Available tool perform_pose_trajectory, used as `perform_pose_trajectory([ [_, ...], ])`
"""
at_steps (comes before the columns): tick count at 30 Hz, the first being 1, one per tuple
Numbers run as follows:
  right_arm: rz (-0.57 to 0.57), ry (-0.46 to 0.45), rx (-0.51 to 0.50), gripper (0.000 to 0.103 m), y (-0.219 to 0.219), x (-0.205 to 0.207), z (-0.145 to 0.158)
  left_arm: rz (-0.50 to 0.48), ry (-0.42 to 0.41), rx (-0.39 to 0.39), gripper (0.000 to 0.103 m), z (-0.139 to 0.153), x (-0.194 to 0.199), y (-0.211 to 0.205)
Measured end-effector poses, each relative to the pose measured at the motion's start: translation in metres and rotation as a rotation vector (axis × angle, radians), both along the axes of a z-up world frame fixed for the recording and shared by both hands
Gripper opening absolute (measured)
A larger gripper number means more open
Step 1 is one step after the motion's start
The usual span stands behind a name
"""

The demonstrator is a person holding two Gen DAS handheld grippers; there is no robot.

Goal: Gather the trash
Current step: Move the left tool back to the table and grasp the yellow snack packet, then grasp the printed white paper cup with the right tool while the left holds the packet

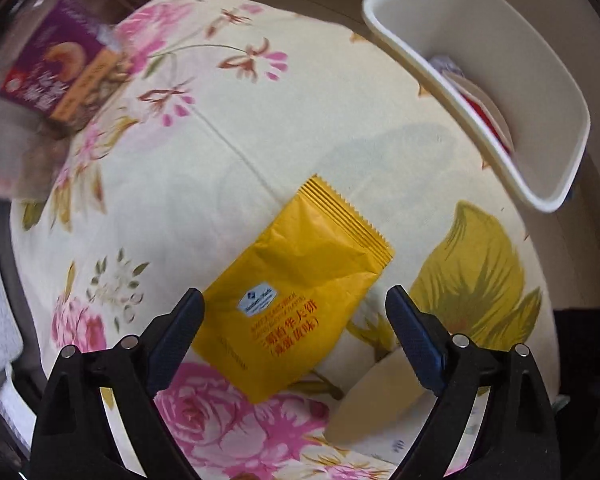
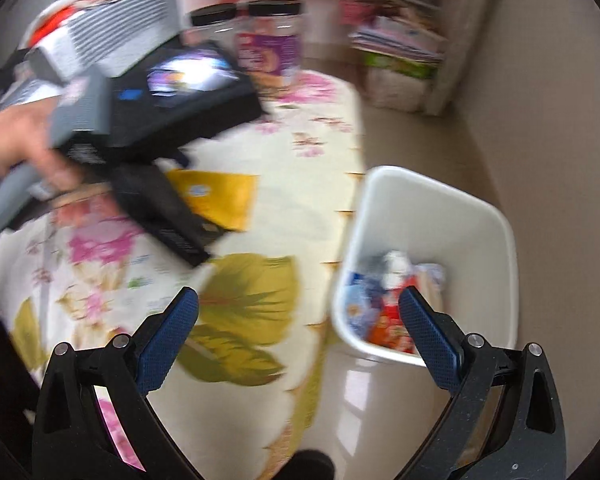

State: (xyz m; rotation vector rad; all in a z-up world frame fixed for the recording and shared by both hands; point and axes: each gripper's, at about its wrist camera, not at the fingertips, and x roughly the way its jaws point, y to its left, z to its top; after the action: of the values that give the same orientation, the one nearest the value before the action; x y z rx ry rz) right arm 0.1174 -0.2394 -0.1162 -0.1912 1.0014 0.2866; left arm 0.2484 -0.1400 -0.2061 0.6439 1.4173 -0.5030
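A yellow snack wrapper (image 1: 296, 292) lies flat on the flowered tablecloth (image 1: 204, 184). My left gripper (image 1: 296, 300) hangs straight above it, open, its two dark fingers on either side of the wrapper's lower half and not pressing on it. In the right wrist view the same yellow wrapper (image 2: 220, 196) shows partly under the left gripper's black body (image 2: 168, 128), held by a hand. My right gripper (image 2: 300, 300) is open with nothing between its fingers, over the table's edge beside the white bin (image 2: 432, 208), which holds several colourful wrappers.
The white bin (image 1: 548, 120) stands off the table's right edge. A clear jar with a purple label (image 1: 60, 76) stands at the far left corner; two such jars (image 2: 268, 44) show in the right view. Shelves with books line the wall behind. Pale floor surrounds the bin.
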Motion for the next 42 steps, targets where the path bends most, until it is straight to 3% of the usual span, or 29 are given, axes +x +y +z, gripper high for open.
perform_pose_trajectory([
  [4,0.096,0.061,0.087,0.096,0.021,-0.003,-0.002,-0.032,0.019,0.003,0.094,-0.014,0.007,0.01],
  [7,0.109,0.123,0.134,0.096,0.032,0.002,-0.009,-0.023,0.027,-0.037,0.089,-0.014,0.012,0.026],
  [9,0.097,0.182,0.17,0.096,0.04,0.009,-0.018,-0.049,0.028,-0.087,0.071,-0.008,0.009,0.036],
  [11,0.074,0.233,0.202,0.096,0.046,0.017,-0.025,-0.067,0.018,-0.105,0.035,-0.003,0.005,0.044],
  [12,0.068,0.247,0.215,0.096,0.048,0.018,-0.029,-0.07,0.01,-0.102,0.027,-0.002,0.003,0.047],
  [17,0.019,0.307,0.223,0.096,0.068,0.036,-0.047,-0.04,-0.042,-0.101,0.015,0.002,-0.008,0.081],
  [22,0.048,0.287,0.206,0.096,0.094,0.044,-0.049,0.051,-0.086,-0.124,0.01,0.008,-0.014,0.124],
  [27,0.042,0.284,0.213,0.096,0.111,0.05,-0.053,0.202,-0.134,-0.16,0.01,0.018,-0.018,0.188],
  [33,-0.047,0.266,0.266,0.096,0.12,0.061,-0.05,0.377,-0.179,-0.153,0.01,0.032,-0.035,0.261],
  [38,-0.147,0.412,0.48,0.096,0.116,0.077,-0.064,0.498,-0.203,-0.185,0.01,0.052,-0.066,0.291],
  [42,-0.199,0.472,0.611,0.096,0.122,0.078,-0.066,0.525,-0.221,-0.219,0.01,0.063,-0.086,0.292],
])
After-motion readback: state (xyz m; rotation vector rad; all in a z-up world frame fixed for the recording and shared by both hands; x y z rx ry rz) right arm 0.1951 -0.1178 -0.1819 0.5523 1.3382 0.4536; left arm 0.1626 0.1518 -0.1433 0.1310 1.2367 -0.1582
